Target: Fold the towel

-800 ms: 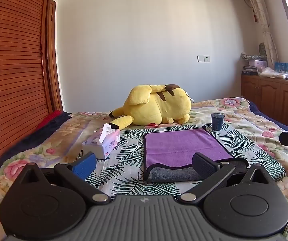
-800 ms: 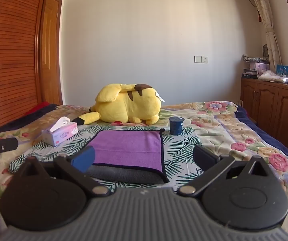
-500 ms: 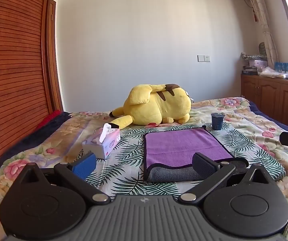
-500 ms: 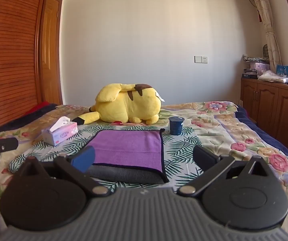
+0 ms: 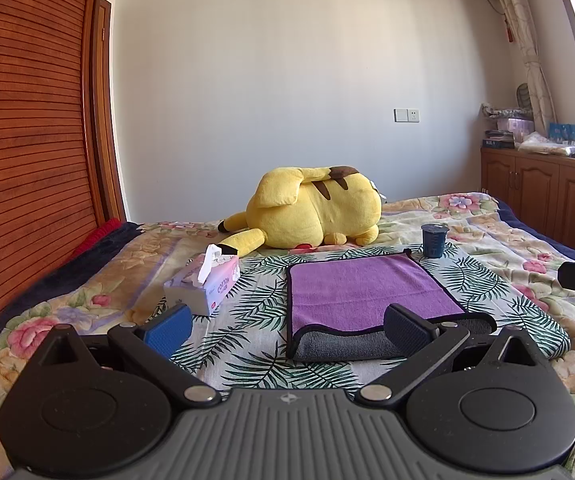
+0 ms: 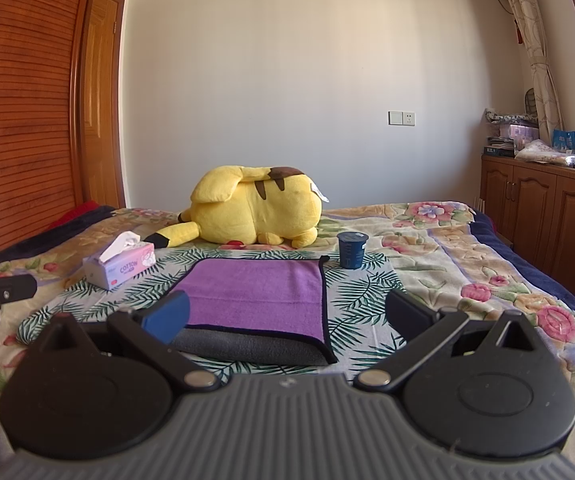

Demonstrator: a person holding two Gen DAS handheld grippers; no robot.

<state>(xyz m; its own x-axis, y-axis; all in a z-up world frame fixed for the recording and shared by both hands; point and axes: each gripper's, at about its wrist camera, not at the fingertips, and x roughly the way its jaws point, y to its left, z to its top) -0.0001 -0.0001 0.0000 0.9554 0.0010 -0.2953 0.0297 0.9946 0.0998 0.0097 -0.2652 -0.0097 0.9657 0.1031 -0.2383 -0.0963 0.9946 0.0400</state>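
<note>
The purple towel (image 5: 367, 292) lies folded on the bed (image 5: 487, 240), its grey underside showing along the near fold, with the left tongs (image 5: 287, 326) and right tongs (image 6: 285, 316) both spread wide and empty, held near that edge. The risk is a shallow pinch: catching only the top layer would peel the fold apart rather than carry it over. A wide sweep far-right could tip the blue cup (image 6: 352, 249); to the left sits the tissue box (image 5: 203, 282).

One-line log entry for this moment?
left tool: open, empty | right tool: open, empty | purple towel with grey underside: folded over once, flat on the floral bedspread, untouched
</note>
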